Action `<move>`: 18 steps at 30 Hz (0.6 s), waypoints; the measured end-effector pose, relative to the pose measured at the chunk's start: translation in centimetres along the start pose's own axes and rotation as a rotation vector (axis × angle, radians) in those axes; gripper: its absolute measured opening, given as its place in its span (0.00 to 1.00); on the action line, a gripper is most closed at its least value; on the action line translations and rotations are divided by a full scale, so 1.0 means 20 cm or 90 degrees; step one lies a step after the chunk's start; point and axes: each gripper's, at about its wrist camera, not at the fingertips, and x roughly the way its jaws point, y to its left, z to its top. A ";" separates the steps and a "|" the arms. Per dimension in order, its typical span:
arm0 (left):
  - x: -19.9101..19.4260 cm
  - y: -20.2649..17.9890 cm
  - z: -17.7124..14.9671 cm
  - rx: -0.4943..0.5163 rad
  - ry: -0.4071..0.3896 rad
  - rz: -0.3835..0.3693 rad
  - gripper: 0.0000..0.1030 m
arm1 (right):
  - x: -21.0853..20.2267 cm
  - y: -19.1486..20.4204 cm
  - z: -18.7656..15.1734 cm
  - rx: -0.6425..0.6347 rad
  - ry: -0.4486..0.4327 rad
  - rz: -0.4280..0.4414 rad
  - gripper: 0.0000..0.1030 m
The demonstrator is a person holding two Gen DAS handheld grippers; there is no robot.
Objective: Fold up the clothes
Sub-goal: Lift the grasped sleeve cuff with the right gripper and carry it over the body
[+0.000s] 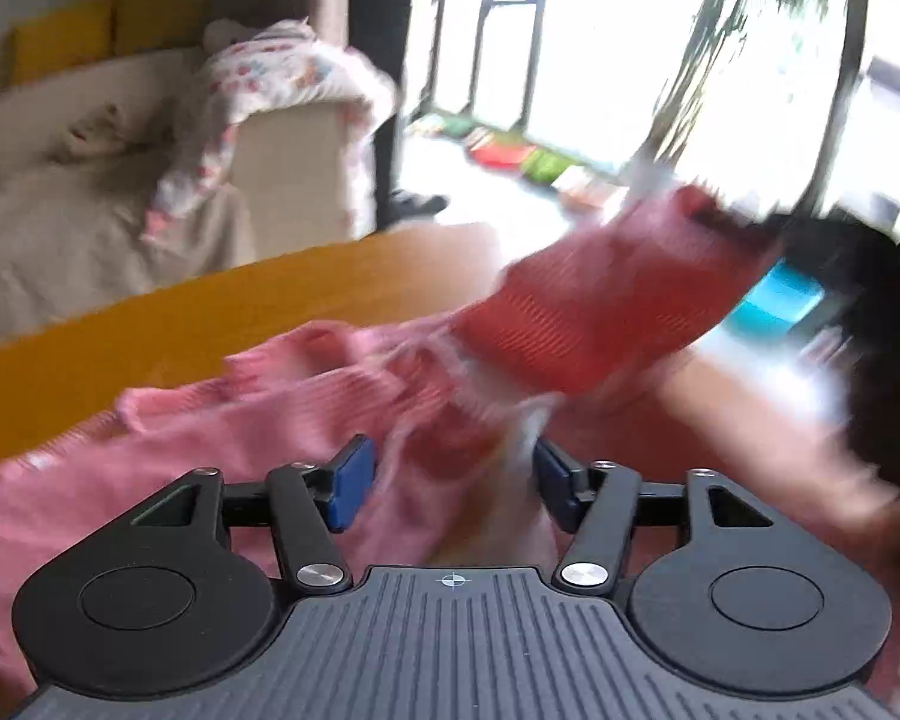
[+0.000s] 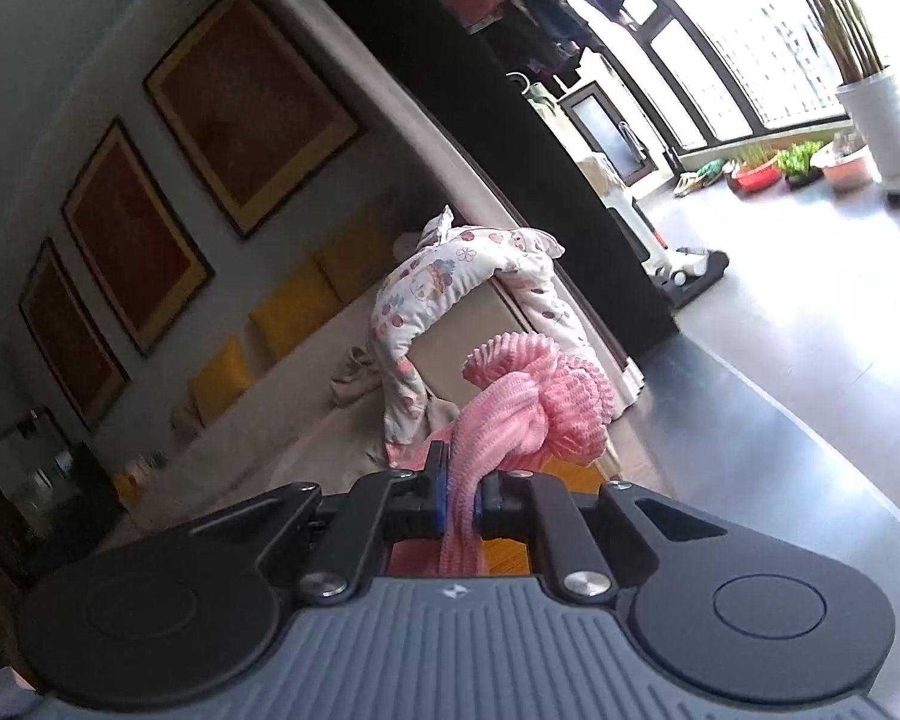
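Observation:
A pink ribbed garment [image 1: 222, 420] lies bunched on the orange table [image 1: 150, 324], blurred by motion. A stretch of it [image 1: 600, 312] rises to the upper right, where it looks red. My left gripper [image 1: 450, 480] is open just above the cloth, blue pads [image 1: 351, 480] apart with fabric between them. My right gripper [image 2: 462, 495] is shut on a bunched end of the same pink garment [image 2: 534, 402] and holds it lifted, pointing across the room.
A beige sofa [image 1: 90, 228] stands beyond the table with a patterned white garment [image 1: 270, 78] draped over its arm, also seen in the right wrist view [image 2: 444, 282]. Yellow cushions [image 2: 294, 306] line the sofa back. Plants [image 2: 798, 159] sit by the windows.

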 end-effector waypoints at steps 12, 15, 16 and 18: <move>0.18 -0.09 -0.06 0.176 0.041 0.172 0.31 | 0.04 -0.14 -0.04 0.047 0.048 -0.012 0.10; 0.16 -0.06 -0.02 0.151 0.030 0.187 0.12 | 0.03 -0.14 -0.05 0.049 0.053 -0.012 0.09; 0.13 -0.05 0.01 0.133 0.016 0.184 0.12 | 0.03 -0.15 -0.05 0.049 0.054 -0.012 0.10; 0.08 -0.04 0.10 0.101 -0.017 0.172 0.12 | 0.03 -0.14 -0.06 0.047 0.055 -0.012 0.10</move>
